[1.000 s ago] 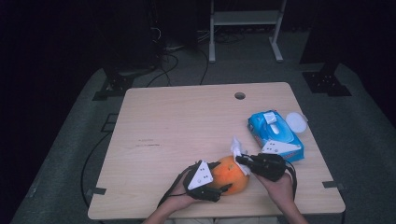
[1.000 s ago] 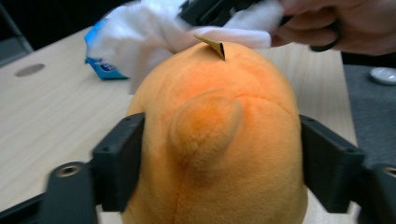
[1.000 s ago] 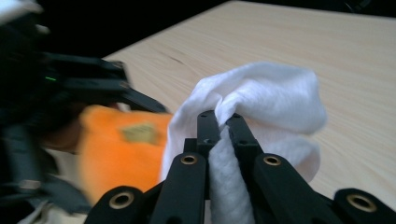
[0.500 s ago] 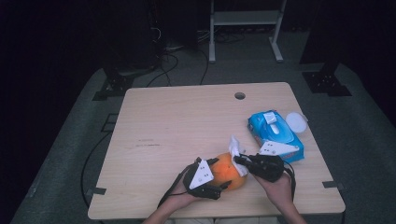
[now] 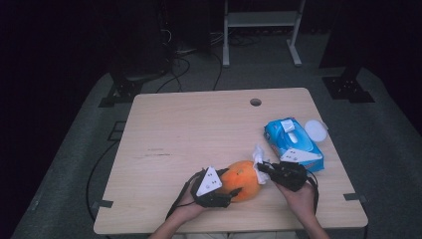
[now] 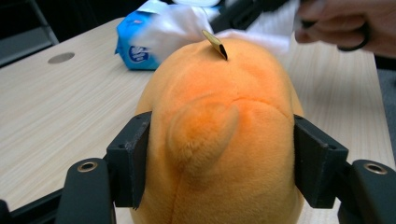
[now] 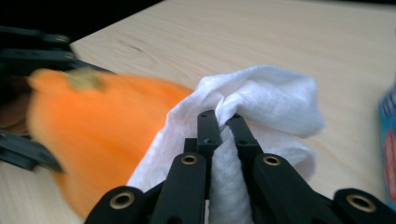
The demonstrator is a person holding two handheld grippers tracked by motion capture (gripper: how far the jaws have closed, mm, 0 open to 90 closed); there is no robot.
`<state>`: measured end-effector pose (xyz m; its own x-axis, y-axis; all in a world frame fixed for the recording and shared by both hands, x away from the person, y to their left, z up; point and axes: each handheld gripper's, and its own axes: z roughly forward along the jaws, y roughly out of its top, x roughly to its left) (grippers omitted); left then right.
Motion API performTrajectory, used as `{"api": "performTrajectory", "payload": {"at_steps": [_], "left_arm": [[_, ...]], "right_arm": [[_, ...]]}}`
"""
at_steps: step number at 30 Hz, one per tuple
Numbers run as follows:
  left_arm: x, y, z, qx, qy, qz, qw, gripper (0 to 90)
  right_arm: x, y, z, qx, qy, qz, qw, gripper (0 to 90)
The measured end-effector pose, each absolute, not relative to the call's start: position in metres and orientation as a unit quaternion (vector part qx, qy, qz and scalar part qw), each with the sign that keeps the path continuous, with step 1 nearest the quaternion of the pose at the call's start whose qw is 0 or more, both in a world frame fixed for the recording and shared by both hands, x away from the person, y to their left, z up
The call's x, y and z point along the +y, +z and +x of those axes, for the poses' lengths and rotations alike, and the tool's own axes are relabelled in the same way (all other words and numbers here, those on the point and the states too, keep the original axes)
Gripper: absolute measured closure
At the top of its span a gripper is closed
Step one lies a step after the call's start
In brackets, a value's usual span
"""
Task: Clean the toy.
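Observation:
An orange plush toy point(image 5: 242, 179) lies near the table's front edge. My left gripper point(image 5: 230, 193) is shut on the orange plush toy point(image 6: 219, 135), one jaw on each flank. My right gripper point(image 5: 262, 169) is shut on a white wipe point(image 5: 259, 157), which touches the toy's right end. In the right gripper view the white wipe point(image 7: 261, 107) bunches around the closed jaws of my right gripper point(image 7: 220, 121), with the toy point(image 7: 102, 135) blurred at the left. A small brown tag point(image 6: 215, 44) sticks up from the toy's top.
A blue pack of wipes point(image 5: 292, 143) lies at the table's right side, its white lid point(image 5: 315, 130) beside it. The wooden table point(image 5: 199, 134) has a round hole point(image 5: 256, 102) near its far edge. A metal stand point(image 5: 261, 30) and cables are on the floor beyond.
The right gripper with the wipe has shifted slightly left against the toy's end. The left gripper keeps its hold on the toy.

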<state>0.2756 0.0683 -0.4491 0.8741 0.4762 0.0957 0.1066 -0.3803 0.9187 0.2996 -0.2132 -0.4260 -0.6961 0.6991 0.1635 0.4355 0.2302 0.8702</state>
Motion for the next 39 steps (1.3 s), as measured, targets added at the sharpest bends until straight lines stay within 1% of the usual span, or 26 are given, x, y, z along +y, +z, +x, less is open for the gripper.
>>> {"api": "performTrajectory", "payload": {"at_steps": [2, 5, 11, 18, 20, 22, 27, 30, 32, 34, 35, 38, 39], "left_arm": [[0.071, -0.45, 0.278, 0.187, 0.169, 0.809, 0.532, 31.2], [0.071, -0.45, 0.278, 0.187, 0.168, 0.808, 0.534, 31.2], [0.068, -0.448, 0.276, 0.191, 0.171, 0.806, 0.534, 32.6], [0.061, -0.448, 0.275, 0.191, 0.174, 0.806, 0.534, 33.4], [0.059, -0.447, 0.274, 0.19, 0.175, 0.806, 0.533, 33.4], [0.059, -0.447, 0.274, 0.19, 0.177, 0.806, 0.532, 33.6], [0.059, -0.447, 0.274, 0.193, 0.173, 0.804, 0.535, 33.7], [0.058, -0.446, 0.273, 0.192, 0.175, 0.803, 0.536, 33.9], [0.057, -0.443, 0.274, 0.193, 0.174, 0.802, 0.538, 34.4], [0.056, -0.441, 0.273, 0.2, 0.168, 0.8, 0.54, 34.9], [0.056, -0.44, 0.272, 0.199, 0.166, 0.801, 0.54, 35.2], [0.055, -0.439, 0.268, 0.194, 0.172, 0.805, 0.534, 36.4], [0.055, -0.439, 0.268, 0.195, 0.169, 0.804, 0.536, 36.7]], "right_arm": [[-0.221, -0.436, 0.306, 0.767, 0.499, 0.388, 0.111, 85.3], [-0.221, -0.446, 0.311, 0.764, 0.5, 0.398, 0.088, 85.2], [-0.211, -0.43, 0.302, 0.759, 0.521, 0.375, 0.108, 85.3], [-0.185, -0.407, 0.281, 0.76, 0.564, 0.307, 0.1, 85.2], [-0.175, -0.403, 0.275, 0.768, 0.563, 0.286, 0.105, 85.2], [-0.168, -0.403, 0.273, 0.782, 0.545, 0.276, 0.126, 85.2], [-0.182, -0.411, 0.284, 0.778, 0.531, 0.308, 0.134, 85.3], [-0.186, -0.409, 0.282, 0.774, 0.531, 0.314, 0.142, 85.3], [-0.181, -0.402, 0.276, 0.773, 0.539, 0.299, 0.149, 85.3], [-0.171, -0.395, 0.267, 0.777, 0.552, 0.268, 0.142, 85.2], [-0.165, -0.392, 0.264, 0.782, 0.552, 0.25, 0.149, 85.2], [-0.154, -0.394, 0.261, 0.8, 0.525, 0.237, 0.167, 85.3], [-0.157, -0.397, 0.264, 0.798, 0.528, 0.244, 0.159, 85.4]]}}
